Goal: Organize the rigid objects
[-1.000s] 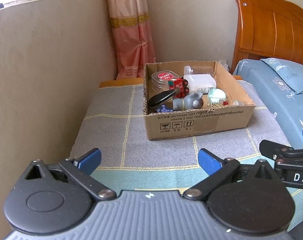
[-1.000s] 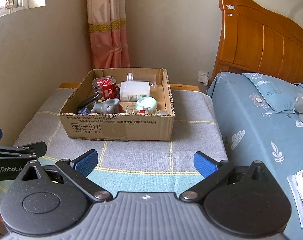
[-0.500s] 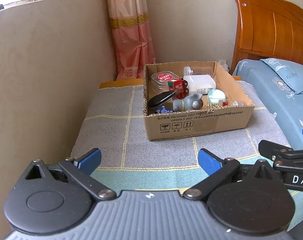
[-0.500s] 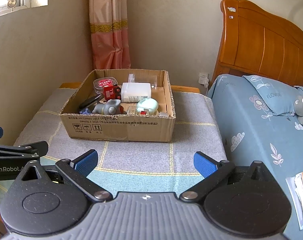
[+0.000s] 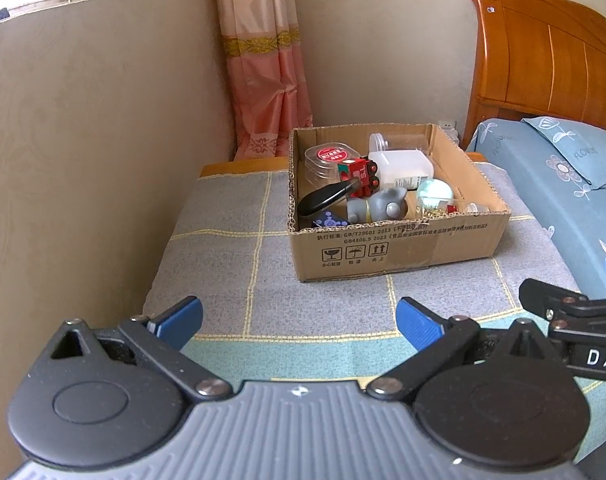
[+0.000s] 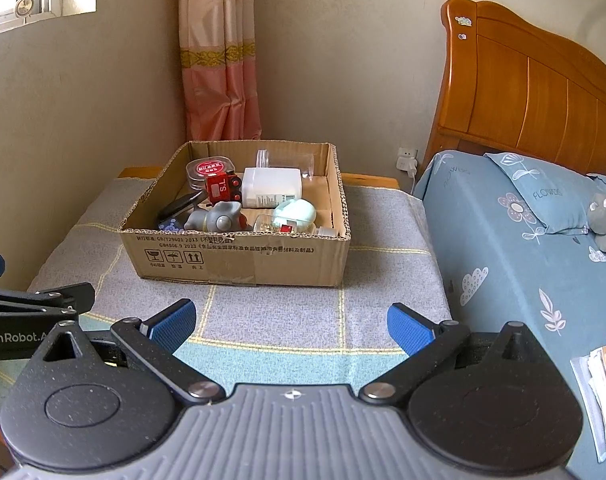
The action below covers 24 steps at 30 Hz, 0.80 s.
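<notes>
A cardboard box (image 5: 399, 252) (image 6: 239, 256) stands on a grey checked cloth. Inside lie a red toy train (image 5: 361, 174) (image 6: 223, 188), a white bottle (image 5: 403, 168) (image 6: 273, 188), a grey figure (image 5: 379, 206) (image 6: 217, 218), a black handle (image 5: 323, 200) (image 6: 181, 206), a red-lidded clear tub (image 5: 329, 158) (image 6: 209, 170), a pale green case (image 5: 435, 192) (image 6: 297, 214) and a clear jar (image 6: 285, 160). My left gripper (image 5: 299, 318) is open and empty, well short of the box. My right gripper (image 6: 291, 320) is also open and empty in front of the box.
The cloth-covered table (image 5: 231, 264) meets a beige wall on the left, with a pink curtain (image 5: 263, 80) behind. A bed with blue bedding (image 6: 523, 248) and a wooden headboard (image 6: 543, 92) lies right. A grey plush toy (image 6: 605, 220) and papers (image 6: 599, 384) rest on it.
Both grippers have drifted slightly back and up from the box. Both remain open and empty; nothing in the box has moved.
</notes>
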{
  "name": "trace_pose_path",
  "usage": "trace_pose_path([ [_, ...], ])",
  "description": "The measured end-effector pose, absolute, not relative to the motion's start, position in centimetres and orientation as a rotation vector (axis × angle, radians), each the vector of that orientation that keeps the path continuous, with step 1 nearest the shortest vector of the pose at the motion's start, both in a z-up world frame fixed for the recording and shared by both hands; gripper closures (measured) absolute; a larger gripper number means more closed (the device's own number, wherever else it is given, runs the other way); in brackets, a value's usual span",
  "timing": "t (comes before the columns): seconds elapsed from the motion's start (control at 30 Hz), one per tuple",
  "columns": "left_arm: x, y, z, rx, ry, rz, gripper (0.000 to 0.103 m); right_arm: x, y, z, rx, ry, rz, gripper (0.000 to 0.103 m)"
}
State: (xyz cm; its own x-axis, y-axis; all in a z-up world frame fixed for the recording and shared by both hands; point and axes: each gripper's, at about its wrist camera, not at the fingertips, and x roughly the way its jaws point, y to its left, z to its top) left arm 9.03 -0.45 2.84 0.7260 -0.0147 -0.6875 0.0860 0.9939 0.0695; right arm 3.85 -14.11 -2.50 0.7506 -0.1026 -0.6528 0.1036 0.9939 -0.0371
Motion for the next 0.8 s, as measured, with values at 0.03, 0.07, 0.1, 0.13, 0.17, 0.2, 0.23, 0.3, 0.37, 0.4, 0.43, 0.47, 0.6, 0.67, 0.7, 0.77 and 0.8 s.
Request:
trace_pose_path([
  [0.03,9.02,-0.45,2.84,0.098,0.757,-0.056,0.001,3.80,-14.10,-2.48,0.002,0.713,-0.112,0.000],
  [0.07,9.04,-0.47,2.84,0.099,0.757,-0.057,0.001,3.81,-14.12,-2.48,0.001,0.713,-0.111,0.000],
  [0.1,9.02,-0.48,2.85,0.099,0.757,-0.057,0.001,3.81,-14.09,-2.47,0.001,0.713,-0.111,0.000],
  [0.13,9.02,-0.49,2.84,0.100,0.757,-0.058,0.001,3.82,-14.08,-2.47,0.001,0.713,-0.112,0.000],
  [0.17,8.99,-0.51,2.83,0.101,0.757,-0.058,0.001,3.81,-14.07,-2.47,0.000,0.713,-0.111,0.000],
  [0.2,8.99,-0.52,2.83,0.101,0.758,-0.057,0.001,3.82,-14.07,-2.47,0.000,0.713,-0.112,0.000],
  [0.23,8.94,-0.54,2.83,0.101,0.758,-0.057,0.001,3.81,-14.06,-2.47,0.001,0.712,-0.113,0.000],
  [0.3,8.91,-0.57,2.81,0.100,0.759,-0.057,0.001,3.81,-14.07,-2.43,0.002,0.711,-0.112,0.000],
  [0.37,8.87,-0.59,2.81,0.101,0.759,-0.058,0.001,3.81,-14.08,-2.43,0.002,0.711,-0.115,0.000],
  [0.4,8.89,-0.66,2.80,0.101,0.759,-0.056,0.001,3.81,-14.09,-2.44,0.002,0.712,-0.114,0.000],
  [0.43,8.88,-0.67,2.80,0.102,0.760,-0.058,0.001,3.81,-14.14,-2.40,0.002,0.712,-0.113,0.000],
  [0.47,8.85,-0.72,2.79,0.104,0.760,-0.061,0.001,3.76,-14.20,-2.39,0.002,0.712,-0.112,0.000],
  [0.6,8.75,-0.79,2.79,0.106,0.761,-0.066,0.001,3.69,-14.25,-2.40,0.000,0.711,-0.108,0.000],
  [0.67,8.68,-0.73,2.81,0.104,0.761,-0.066,0.001,3.67,-14.30,-2.40,0.000,0.711,-0.106,0.000],
  [0.7,8.65,-0.70,2.82,0.103,0.761,-0.067,0.001,3.68,-14.27,-2.40,0.000,0.710,-0.108,0.000],
  [0.77,8.63,-0.67,2.83,0.103,0.760,-0.069,0.001,3.66,-14.28,-2.41,0.000,0.709,-0.107,0.000],
  [0.8,8.67,-0.70,2.82,0.102,0.761,-0.068,0.001,3.64,-14.29,-2.41,0.000,0.709,-0.106,0.000],
])
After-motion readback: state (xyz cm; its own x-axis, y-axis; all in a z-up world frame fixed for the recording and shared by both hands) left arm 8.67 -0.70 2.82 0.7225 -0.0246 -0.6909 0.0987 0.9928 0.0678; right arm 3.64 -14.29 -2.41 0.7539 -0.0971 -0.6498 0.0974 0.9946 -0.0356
